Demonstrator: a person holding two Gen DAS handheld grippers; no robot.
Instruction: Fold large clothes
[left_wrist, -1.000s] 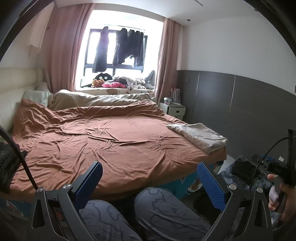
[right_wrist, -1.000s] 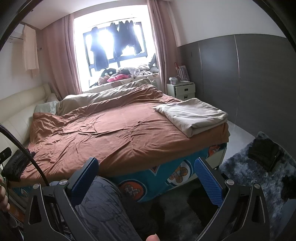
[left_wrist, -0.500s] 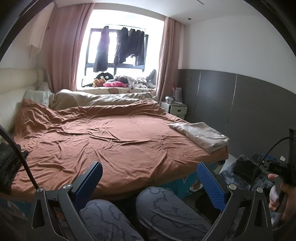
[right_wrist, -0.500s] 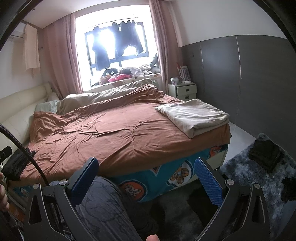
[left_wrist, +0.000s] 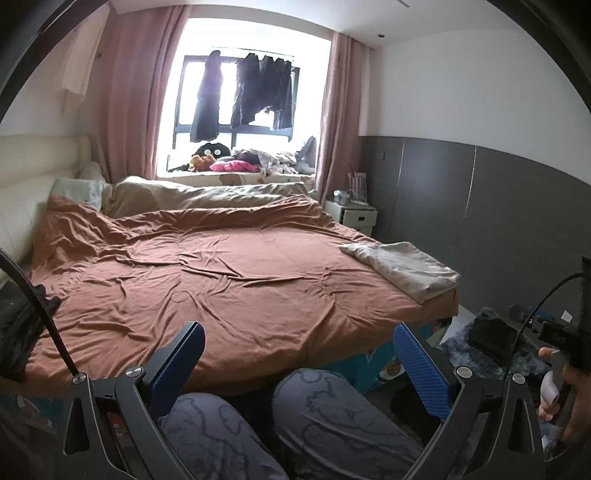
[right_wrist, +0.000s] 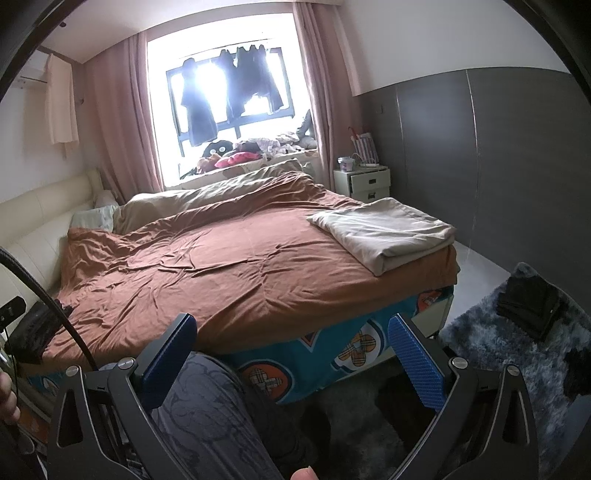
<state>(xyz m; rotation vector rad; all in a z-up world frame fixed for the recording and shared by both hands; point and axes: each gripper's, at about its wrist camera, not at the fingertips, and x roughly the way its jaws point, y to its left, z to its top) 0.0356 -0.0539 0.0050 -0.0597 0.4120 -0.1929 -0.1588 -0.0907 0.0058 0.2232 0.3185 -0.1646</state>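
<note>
A folded beige cloth (left_wrist: 406, 267) lies on the bed's near right corner, on a rumpled brown cover (left_wrist: 221, 273); it also shows in the right wrist view (right_wrist: 388, 230) on the cover (right_wrist: 229, 266). My left gripper (left_wrist: 297, 363) is open and empty, held above the person's knees (left_wrist: 325, 413) short of the bed edge. My right gripper (right_wrist: 291, 354) is open and empty, low in front of the bed's side. A folded dark garment (right_wrist: 528, 306) lies on the shaggy rug (right_wrist: 517, 354).
A white nightstand (right_wrist: 364, 182) stands at the bed's far right by the grey wall panels. Dark clothes (left_wrist: 258, 92) hang in the window above a cluttered sill. A black object (right_wrist: 33, 328) sits at the bed's left edge. The headboard (left_wrist: 26, 177) is at left.
Both views have shifted slightly; the bed and folded cloth sit a little lower in frame. Both grippers stay open and empty.
</note>
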